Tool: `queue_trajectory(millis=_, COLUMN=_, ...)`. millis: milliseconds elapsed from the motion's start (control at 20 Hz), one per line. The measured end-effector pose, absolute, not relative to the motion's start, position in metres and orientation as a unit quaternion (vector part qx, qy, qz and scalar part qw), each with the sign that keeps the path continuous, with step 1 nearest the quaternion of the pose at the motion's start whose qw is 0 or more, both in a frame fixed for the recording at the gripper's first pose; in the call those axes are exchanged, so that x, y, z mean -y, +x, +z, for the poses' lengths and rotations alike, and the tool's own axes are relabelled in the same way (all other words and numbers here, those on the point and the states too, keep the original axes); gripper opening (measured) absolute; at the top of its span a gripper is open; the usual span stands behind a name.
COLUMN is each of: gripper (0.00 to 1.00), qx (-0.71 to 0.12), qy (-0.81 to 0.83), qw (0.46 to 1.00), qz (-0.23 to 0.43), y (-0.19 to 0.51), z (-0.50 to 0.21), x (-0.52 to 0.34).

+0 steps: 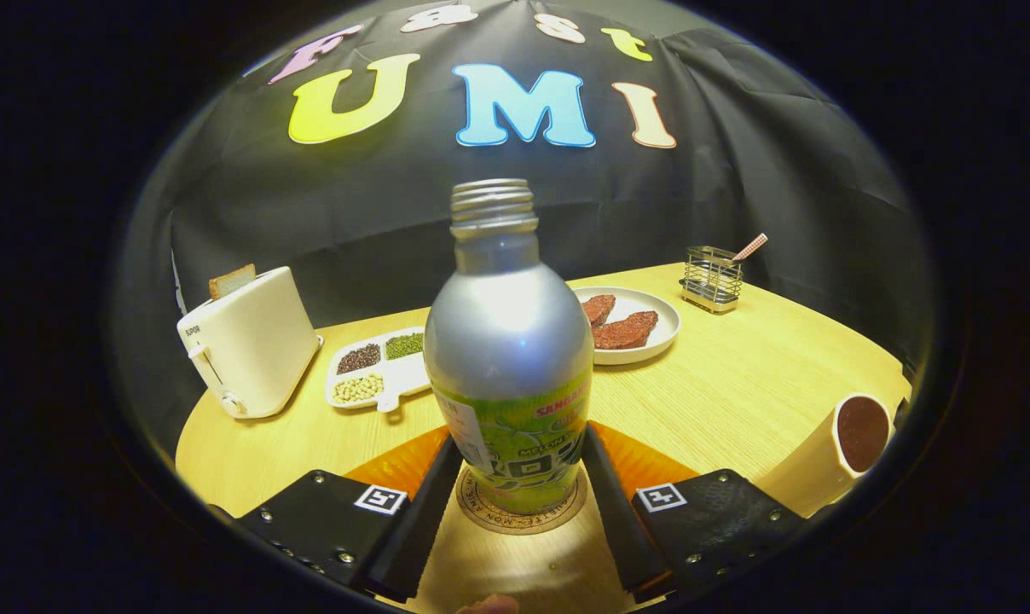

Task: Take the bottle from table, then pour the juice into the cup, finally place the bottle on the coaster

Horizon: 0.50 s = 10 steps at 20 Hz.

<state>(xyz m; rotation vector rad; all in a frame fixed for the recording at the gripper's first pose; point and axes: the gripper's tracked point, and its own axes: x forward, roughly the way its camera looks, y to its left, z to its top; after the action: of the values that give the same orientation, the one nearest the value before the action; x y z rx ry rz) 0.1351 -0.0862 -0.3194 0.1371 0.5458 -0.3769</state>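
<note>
**Bottle on coaster, fingers alongside it**

Gripper [519, 477] is at the bottle [508, 358], one finger on each side of its lower body. Fingers [417, 520] run along the label part, inner edges right at the bottle walls. Left one looks touching; right one touching or a hair off. Cannot tell if both actually press, so grip vs. just released is unclear. Opening is about bottle-wide, not more.

Bottle: silver metal, green label on lower half, threaded neck, no cap on. Upright, between the fingers. Its base sits on the coaster [566, 507], a round brown disc with printed rim, lying on the table [737, 392] between the fingers. Coaster rim shows around the bottle base.

Cup [830, 456]: cream, dark liquid inside, on the table to the right of the right finger, well apart from the bottle. It looks tilted in the fisheye.

Beyond the bottle: plate [664, 328] with two reddish-brown slabs, partly hidden by the bottle. Wire holder [713, 279] with a stick-like item in it, farther right at the back. Divided tray [396, 375] with beans/seeds, back left. Toaster [246, 341] with a bread slice in the slot, far left.

A fingertip of the person [489, 605] shows low between the gripper fingers.
</note>
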Motion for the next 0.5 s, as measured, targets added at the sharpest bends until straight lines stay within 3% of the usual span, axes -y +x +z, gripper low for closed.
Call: queue_trajectory(millis=500, gripper=0.83, qx=-0.259, qy=0.081, qw=0.954, qz=-0.130, y=0.107, z=-0.283, x=0.072)
